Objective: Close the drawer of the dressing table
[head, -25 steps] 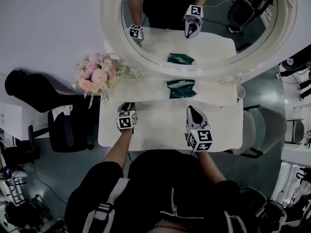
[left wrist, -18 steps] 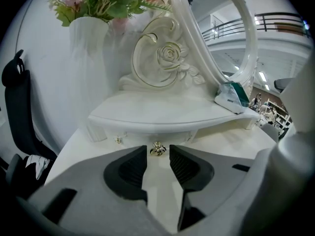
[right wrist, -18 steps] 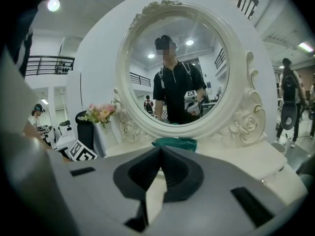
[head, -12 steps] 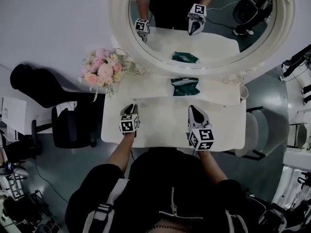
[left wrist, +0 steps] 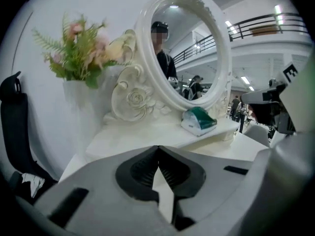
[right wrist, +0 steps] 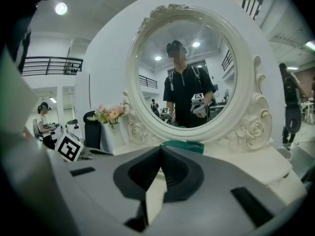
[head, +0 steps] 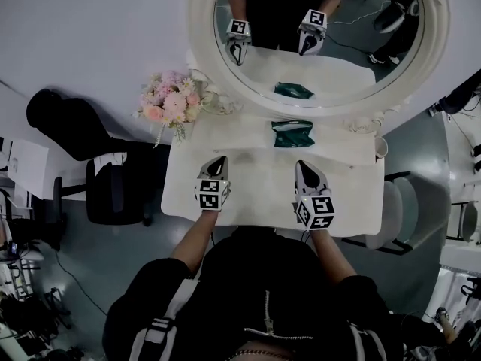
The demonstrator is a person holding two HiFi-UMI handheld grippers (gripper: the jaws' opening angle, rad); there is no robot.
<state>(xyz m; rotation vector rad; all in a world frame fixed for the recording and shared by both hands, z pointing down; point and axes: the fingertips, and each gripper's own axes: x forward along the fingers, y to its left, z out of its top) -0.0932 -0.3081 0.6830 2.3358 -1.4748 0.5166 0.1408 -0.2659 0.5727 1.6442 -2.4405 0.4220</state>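
Left tongs (head: 219, 160), right tongs (head: 303, 165) closed, over dressing table (head: 260, 180) front.

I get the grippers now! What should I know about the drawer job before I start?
Your left hand-held gripper: shut, empty, over the left half of the tabletop.
Your right hand-held gripper: shut, empty, over the right half.
Things: the white dressing table is right in front of you. A green pack lies on its raised back shelf below the mirror. The flowers stand at the back left.
Done: cannot tell, because the drawer shows in no view.
Left: look at the drawer front. If it sticks out, push it in with a shut gripper until it sits flush.
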